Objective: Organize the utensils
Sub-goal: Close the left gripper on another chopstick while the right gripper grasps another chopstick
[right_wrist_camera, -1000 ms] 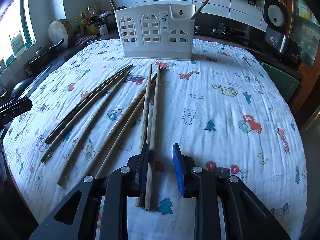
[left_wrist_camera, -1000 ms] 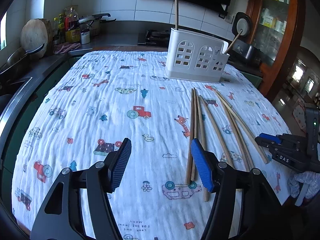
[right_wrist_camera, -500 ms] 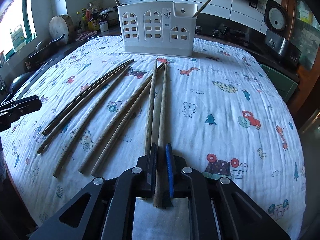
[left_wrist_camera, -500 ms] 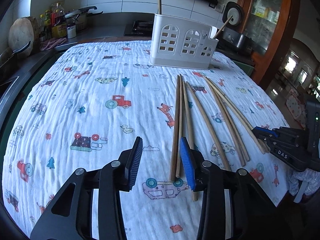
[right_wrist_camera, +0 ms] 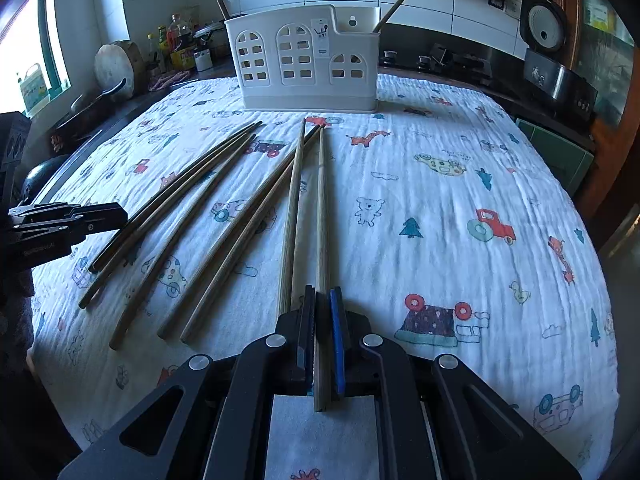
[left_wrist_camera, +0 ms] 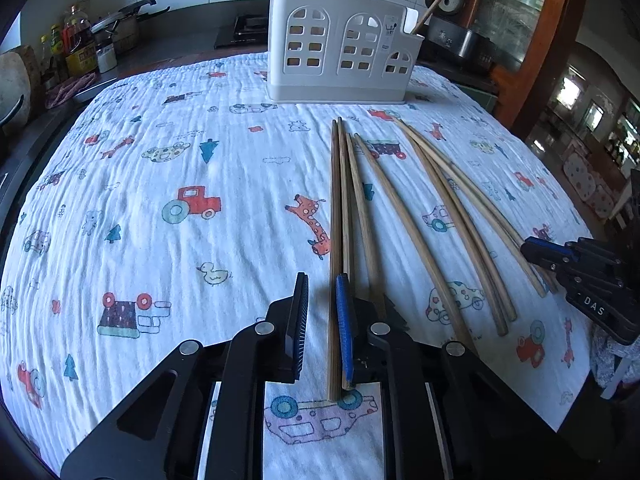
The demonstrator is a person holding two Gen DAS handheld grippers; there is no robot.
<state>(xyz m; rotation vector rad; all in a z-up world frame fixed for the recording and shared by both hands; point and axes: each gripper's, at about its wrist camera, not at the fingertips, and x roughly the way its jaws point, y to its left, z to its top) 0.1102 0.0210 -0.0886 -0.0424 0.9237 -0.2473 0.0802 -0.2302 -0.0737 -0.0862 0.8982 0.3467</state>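
Several long wooden chopsticks [left_wrist_camera: 420, 216] lie fanned on the patterned cloth before a white utensil holder [left_wrist_camera: 340, 64], which holds two sticks upright. My left gripper [left_wrist_camera: 320, 320] is partly open; one chopstick [left_wrist_camera: 335, 240] lies between its jaws against the right pad, not clamped. My right gripper [right_wrist_camera: 322, 340] is shut on the near end of one chopstick [right_wrist_camera: 321, 220], whose far end rests on the cloth. The holder also shows in the right wrist view [right_wrist_camera: 308, 60], with the other chopsticks [right_wrist_camera: 180, 216] to the left of my right gripper.
The cloth-covered table [left_wrist_camera: 160, 208] drops off at its edges. A counter with bottles and a pan [left_wrist_camera: 80, 48] lies far left, a rice cooker [right_wrist_camera: 548, 40] far right. Each gripper shows at the side of the other's view [left_wrist_camera: 580, 280].
My left gripper moved forward and narrowed around the leftmost chopstick. My right gripper closed from open onto one chopstick and holds it.
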